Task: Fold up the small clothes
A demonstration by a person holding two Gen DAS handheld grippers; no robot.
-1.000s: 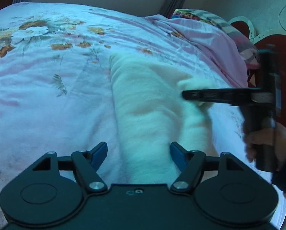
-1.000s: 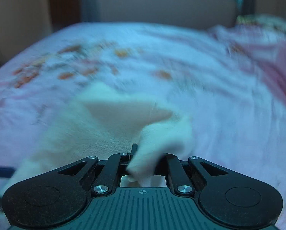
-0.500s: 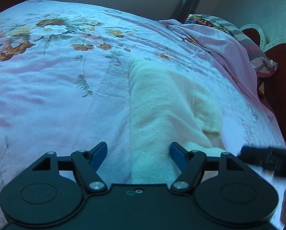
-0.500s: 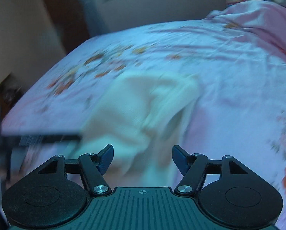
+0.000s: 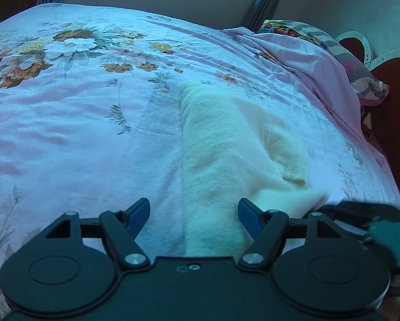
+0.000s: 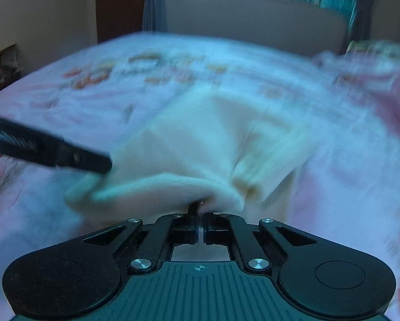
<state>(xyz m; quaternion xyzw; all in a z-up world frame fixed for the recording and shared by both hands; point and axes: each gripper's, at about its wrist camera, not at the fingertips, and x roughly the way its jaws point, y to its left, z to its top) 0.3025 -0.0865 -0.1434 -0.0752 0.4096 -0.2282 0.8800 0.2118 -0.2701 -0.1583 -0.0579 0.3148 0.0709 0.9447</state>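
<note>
Cream fleece garment (image 6: 200, 144) lies half-folded on the floral bed (image 5: 66, 133); my right gripper (image 6: 200, 214) pinches its near hem to lift it, left gripper (image 5: 193, 211) spread above the near end.

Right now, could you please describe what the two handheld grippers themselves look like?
Both match: the left gripper has a black body with two round discs, black linkage arms with silver pivot screws, and blue fingers. The right gripper has the same black discs and silver screws, plus a ribbed dark teal-grey top plate bearing a small crosshair mark. No cables show. A dark green sleeve appears beside the left one.
</note>
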